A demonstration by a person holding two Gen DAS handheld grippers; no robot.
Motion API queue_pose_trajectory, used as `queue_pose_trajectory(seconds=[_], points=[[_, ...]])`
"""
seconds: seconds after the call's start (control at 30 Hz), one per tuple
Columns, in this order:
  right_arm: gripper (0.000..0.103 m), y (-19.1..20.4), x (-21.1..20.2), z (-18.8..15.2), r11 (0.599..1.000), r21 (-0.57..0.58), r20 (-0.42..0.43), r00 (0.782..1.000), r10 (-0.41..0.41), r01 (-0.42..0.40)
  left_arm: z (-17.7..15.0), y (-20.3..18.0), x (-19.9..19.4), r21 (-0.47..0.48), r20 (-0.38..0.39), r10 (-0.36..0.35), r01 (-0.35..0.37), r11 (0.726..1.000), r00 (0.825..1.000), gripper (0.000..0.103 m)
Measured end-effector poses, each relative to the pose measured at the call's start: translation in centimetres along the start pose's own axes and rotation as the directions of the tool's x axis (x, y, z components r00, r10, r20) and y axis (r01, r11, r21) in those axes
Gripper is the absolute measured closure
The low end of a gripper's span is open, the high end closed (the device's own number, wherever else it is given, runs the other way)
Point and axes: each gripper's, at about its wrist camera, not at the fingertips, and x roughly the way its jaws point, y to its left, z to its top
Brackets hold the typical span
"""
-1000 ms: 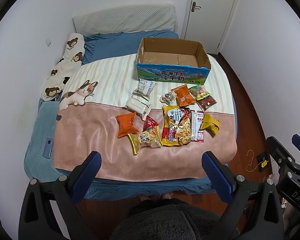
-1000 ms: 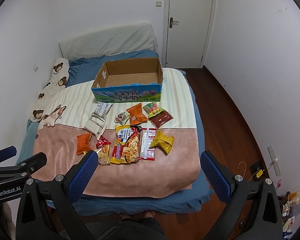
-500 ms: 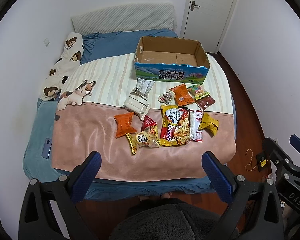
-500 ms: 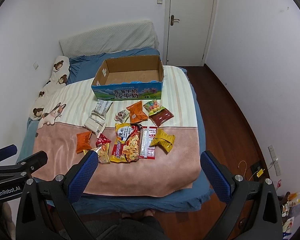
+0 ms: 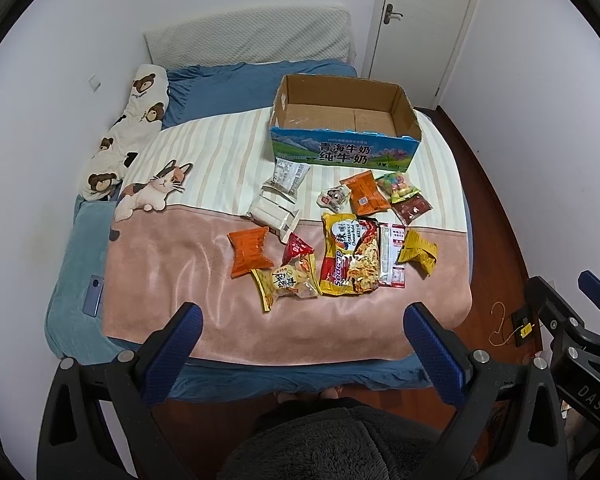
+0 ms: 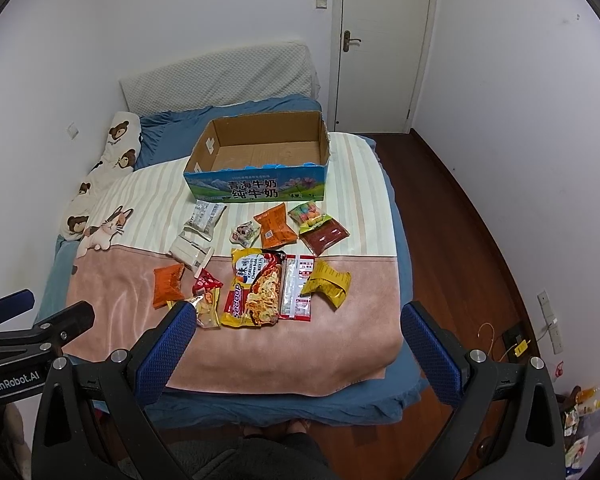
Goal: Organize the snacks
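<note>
Several snack packets lie loose on the bed: a big yellow noodle pack [image 5: 350,254] [image 6: 256,286], an orange packet [image 5: 249,251], a yellow chip bag [image 5: 286,282], a crumpled yellow packet [image 5: 418,252] [image 6: 328,282] and white packets [image 5: 274,212]. An empty cardboard box [image 5: 342,156] [image 6: 256,188] with a blue front stands behind them. My left gripper [image 5: 300,340] is open and empty, held off the bed's near edge. My right gripper [image 6: 296,340] is also open and empty, to the right of the left one.
The bed has a pink and striped blanket [image 5: 180,272] with a cat print. A bear-print pillow [image 5: 128,128] lies along the left wall. A phone [image 5: 94,290] lies on the bed's left edge. Wooden floor [image 6: 460,220] and a white door [image 6: 384,40] are to the right.
Both grippers have shifted slightly, and the bed sits a little lower and closer in the views. Nothing on the bed has moved.
</note>
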Motion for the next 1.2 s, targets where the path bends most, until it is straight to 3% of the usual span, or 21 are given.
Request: queue_pose_trajectory(seconds=[0.6, 0.73, 0.87, 1.0, 1.1, 1.2], points=[[0.0, 0.2, 1.3, 0.9, 1.0, 0.003, -0.035, 0.999, 0.025, -0.025, 0.4, 0.1, 1.0, -0.024, -0.009, 0.005, -0.005, 1.0, 1.0, 0.0], [0.0, 0.2, 3.7, 1.1, 0.999, 0.013, -0.058, 0.998, 0.037, -0.036, 0.5, 1.5, 3.1, -0.069, -0.004, 0.06, -0.061, 0.996, 0.998, 0.0], [0.0, 0.5, 10.0, 1.4, 0.996, 0.045, -0.141, 0.986, 0.084, -0.078, 0.8, 4.4, 7.9, -0.143, -0.052, 0.149, -0.155, 0.977, 0.987, 0.0], [0.0, 1.9, 18.9, 1.0, 0.993, 0.048, -0.273, 0.955, 0.119, -0.109, 0.5, 7.0, 13.7, -0.134, -0.116, 0.182, -0.197, 0.971, 0.977, 0.0], [0.0, 3.1, 26.2, 0.1, 0.986, 0.061, -0.387, 0.906, 0.169, -0.158, -0.2, 6.6, 18.3, 0.004, -0.172, 0.197, -0.199, 0.98, 0.965, 0.0], [0.0, 4.1, 31.6, -0.7, 0.979, 0.063, -0.465, 0.862, 0.2, -0.193, -1.1, 4.5, 22.8, 0.207, -0.211, 0.217, -0.174, 0.963, 0.953, 0.0]])
